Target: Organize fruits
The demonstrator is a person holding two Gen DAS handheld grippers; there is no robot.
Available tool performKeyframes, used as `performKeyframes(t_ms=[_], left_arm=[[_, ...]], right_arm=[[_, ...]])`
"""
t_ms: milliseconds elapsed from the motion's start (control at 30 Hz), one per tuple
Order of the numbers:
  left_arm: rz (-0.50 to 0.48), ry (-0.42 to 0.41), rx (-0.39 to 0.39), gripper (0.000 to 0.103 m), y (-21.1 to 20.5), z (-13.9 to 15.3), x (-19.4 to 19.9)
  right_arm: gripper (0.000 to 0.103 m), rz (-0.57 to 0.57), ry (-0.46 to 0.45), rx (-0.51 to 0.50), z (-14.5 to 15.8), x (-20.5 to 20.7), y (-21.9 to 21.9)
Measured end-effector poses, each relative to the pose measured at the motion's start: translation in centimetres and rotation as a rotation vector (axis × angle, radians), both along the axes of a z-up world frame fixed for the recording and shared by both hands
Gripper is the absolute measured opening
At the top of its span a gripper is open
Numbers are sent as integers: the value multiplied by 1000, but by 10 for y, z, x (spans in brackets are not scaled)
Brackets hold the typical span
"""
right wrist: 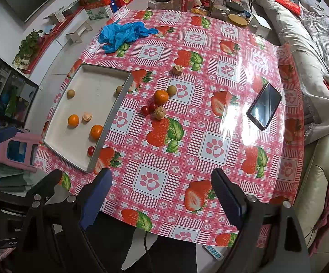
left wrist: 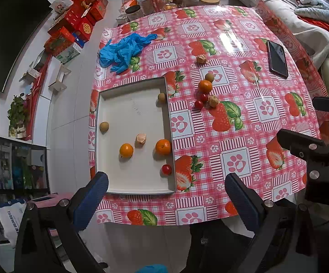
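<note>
Glossy plastic tablecloth (right wrist: 209, 118) glares at 3 o'clock; matt white tray (right wrist: 82, 84); crinkled blue gloves (right wrist: 123, 34); phone (right wrist: 264, 105) glassy, smooth.

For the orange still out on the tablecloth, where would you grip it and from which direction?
Grip the orange across its widest middle, coming straight down from above. It is round, so any pair of opposite sides would serve, but a brown fruit crowds its far side and a red cherry tomato its near side. Probably best to set the jaws across the freer pair of sides.
</note>
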State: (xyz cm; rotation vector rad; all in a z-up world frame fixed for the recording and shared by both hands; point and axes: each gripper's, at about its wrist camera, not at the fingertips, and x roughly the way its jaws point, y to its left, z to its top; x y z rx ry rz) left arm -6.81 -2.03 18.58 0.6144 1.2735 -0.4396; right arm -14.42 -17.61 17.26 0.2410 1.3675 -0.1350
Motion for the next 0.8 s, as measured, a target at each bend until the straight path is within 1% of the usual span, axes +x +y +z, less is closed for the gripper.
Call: performKeyframes(t_ms=[800], left_arm=[[-9, 0, 3, 103, 1, 0, 0]], right_arm=[[91, -3, 2, 2, -1, 0, 0]])
